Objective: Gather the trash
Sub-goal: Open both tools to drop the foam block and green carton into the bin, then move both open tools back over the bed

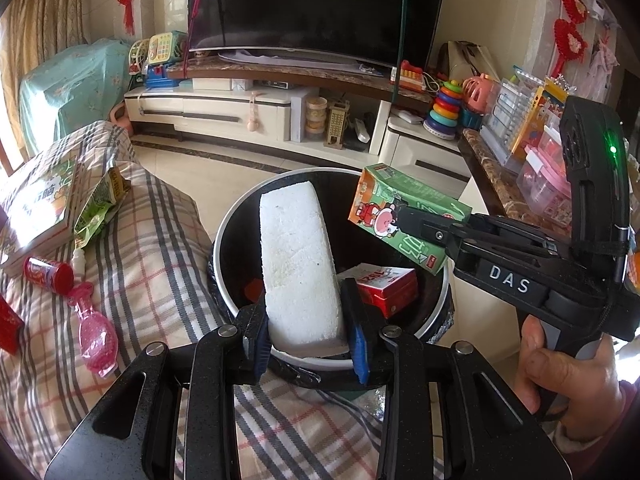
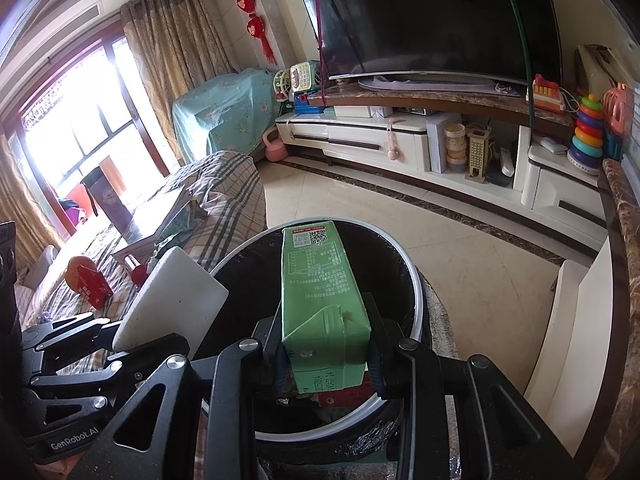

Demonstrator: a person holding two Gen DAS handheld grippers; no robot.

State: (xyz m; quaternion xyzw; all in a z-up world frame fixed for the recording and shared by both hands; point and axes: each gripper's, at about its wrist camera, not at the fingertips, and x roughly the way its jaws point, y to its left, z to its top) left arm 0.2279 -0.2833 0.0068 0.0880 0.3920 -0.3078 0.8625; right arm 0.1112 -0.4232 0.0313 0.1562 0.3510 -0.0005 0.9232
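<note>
A white foam block stands tilted between the pads of my left gripper, which is shut on it over the near rim of the trash bin. The bin is round, with a white rim and a black bag, and a red box lies inside. My right gripper is shut on a green drink carton, held over the bin's opening. In the left wrist view that carton hangs at the bin's right side. The right wrist view shows the foam block to the left.
A plaid-covered couch left of the bin carries a green snack bag, a red can, a pink toy bottle and a flat box. A marble-topped counter stands right. The TV cabinet is beyond tiled floor.
</note>
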